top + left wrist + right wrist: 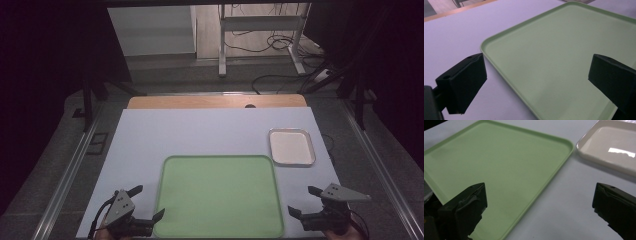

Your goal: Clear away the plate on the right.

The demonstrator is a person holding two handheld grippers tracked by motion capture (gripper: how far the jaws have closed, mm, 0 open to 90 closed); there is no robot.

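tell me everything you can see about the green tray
The green tray is a large, pale green rectangle with rounded corners and a low raised rim, seemingly matte plastic. It lies flat and empty on the white table cover, near the person's edge. A smaller white tray sits just past its far right corner, apart from it. The left hand-held gripper and right hand-held gripper flank it, jaws open, neither gripping it.

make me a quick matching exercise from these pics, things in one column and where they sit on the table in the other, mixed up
Things:
1. green tray
2. white tray
3. left gripper
4. right gripper

Places:
A. far right on the mat, beyond the green tray's far right corner
B. near edge, right of the green tray
C. middle of the near side
D. near edge, at the green tray's left rim

Pairs: 1-C, 2-A, 3-D, 4-B
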